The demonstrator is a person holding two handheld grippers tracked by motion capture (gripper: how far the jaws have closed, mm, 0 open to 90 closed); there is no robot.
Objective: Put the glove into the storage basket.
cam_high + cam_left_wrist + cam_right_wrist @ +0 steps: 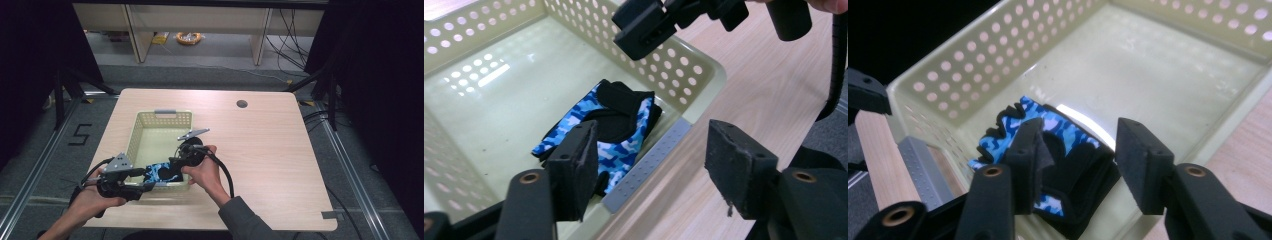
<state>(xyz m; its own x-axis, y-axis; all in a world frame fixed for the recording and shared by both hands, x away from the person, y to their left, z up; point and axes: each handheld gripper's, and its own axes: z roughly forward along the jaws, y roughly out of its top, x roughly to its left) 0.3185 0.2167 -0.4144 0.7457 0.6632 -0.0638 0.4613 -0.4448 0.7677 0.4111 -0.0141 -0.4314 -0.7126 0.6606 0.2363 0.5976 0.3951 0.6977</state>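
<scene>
The left gripper sits low at the basket's near left corner, held level, its jaws apart with nothing pressed between them. The right gripper leans in over the basket's near right rim, jaws parted, the hand wrapped round its body.
</scene>
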